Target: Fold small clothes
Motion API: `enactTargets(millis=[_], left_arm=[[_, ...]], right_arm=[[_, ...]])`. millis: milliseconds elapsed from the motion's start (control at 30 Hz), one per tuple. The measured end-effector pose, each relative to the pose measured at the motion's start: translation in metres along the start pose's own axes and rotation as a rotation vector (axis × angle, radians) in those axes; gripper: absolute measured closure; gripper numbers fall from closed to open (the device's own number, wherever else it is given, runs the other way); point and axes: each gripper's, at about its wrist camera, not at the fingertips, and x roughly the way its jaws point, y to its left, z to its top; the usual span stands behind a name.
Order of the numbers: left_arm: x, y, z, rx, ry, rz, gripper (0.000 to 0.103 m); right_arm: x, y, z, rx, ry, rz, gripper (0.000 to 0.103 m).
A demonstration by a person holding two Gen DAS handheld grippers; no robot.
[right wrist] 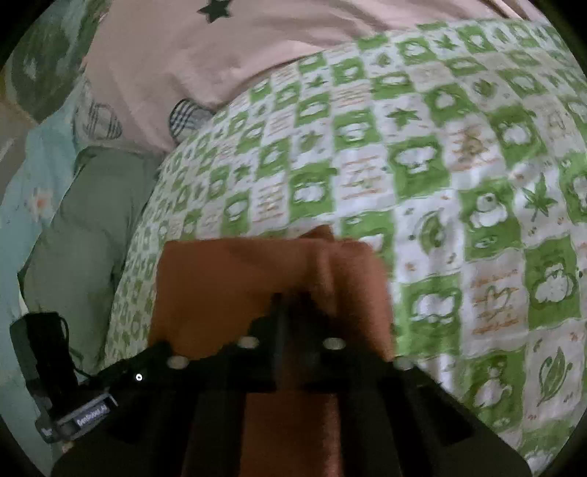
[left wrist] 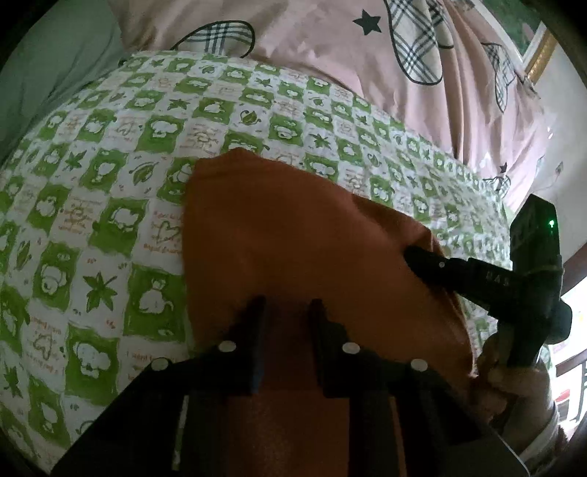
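Both claws tilted steeply down over the orange garment (left wrist: pixel 293 235) on the bed's green-checked quilt (left wrist: pixel 110 205). The left claw (left wrist: pixel 288 308) stood slightly apart over the cloth. The right claw (right wrist: pixel 290 301) was closed, pinching the garment's fold.

Home bedroom: green-checked quilt (left wrist: pixel 110 183), pink duvet (left wrist: pixel 312 36), framed picture (left wrist: pixel 528 25).

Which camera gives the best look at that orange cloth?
The left wrist view: the orange cloth lies broad and sharp on the green checked blanket. The right wrist view shows a smaller, blurred part of it.
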Motion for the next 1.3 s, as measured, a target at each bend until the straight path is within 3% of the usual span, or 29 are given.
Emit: enactTargets(millis=[133, 300, 500, 567, 767, 1100, 1300], left_arm=[[-0.011, -0.003, -0.004, -0.003, -0.007, 0.002, 0.081], [-0.054, -0.007, -0.034, -0.014, -0.053, -0.025, 0.081], [-0.103, -0.019, -0.094, 0.011, -0.074, -0.123, 0.081], [-0.113, -0.022, -0.118, 0.025, -0.068, -0.136, 0.081], [-0.103, -0.021, -0.164, 0.034, 0.000, -0.095, 0.081], [-0.097, -0.029, -0.177, 0.071, -0.025, -0.035, 0.080], [-0.095, -0.030, -0.181, 0.067, -0.038, 0.007, 0.080]], right_arm=[[-0.008, 0.004, -0.003, -0.025, 0.000, -0.025, 0.103], [-0.042, 0.013, -0.019, -0.056, -0.002, -0.037, 0.098], [-0.104, 0.027, -0.081, -0.125, -0.027, 0.011, 0.098], [-0.113, 0.022, -0.108, -0.127, -0.012, -0.016, 0.098], [-0.108, -0.014, -0.147, -0.061, 0.029, -0.092, 0.098], [-0.117, 0.002, -0.164, -0.173, -0.031, -0.199, 0.098], [-0.112, -0.015, -0.171, -0.133, -0.042, -0.168, 0.098]])
